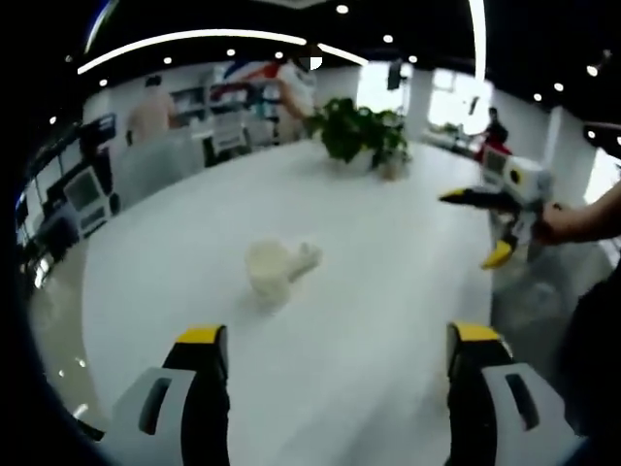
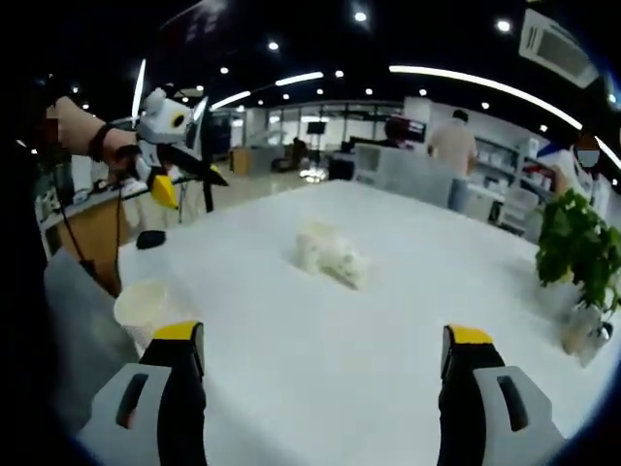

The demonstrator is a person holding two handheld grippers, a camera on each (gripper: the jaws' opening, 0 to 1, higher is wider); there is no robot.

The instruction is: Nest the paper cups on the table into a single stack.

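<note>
Both of your grippers are empty with the fingers spread wide: the left gripper (image 1: 333, 354) and the right gripper (image 2: 320, 354) each look out over bare white worktop (image 1: 388, 291). Take the potted plant (image 1: 364, 131) at the far edge as your landmark. The toppled cluster of paper cups (image 1: 277, 267) lies on its side in the middle of the worktop, well short of the plant. One more paper cup (image 2: 146, 309) stands upright just beside your right gripper's left finger, near the worktop's edge on the side away from the plant.

That lone cup is probably your main risk: a sideways sweep of the finger could knock it off the edge. The lying cups look light and could roll or slide away if you push one before closing on it. They are blurred, so I can't tell how many there are, or whether any are already nested.
</note>
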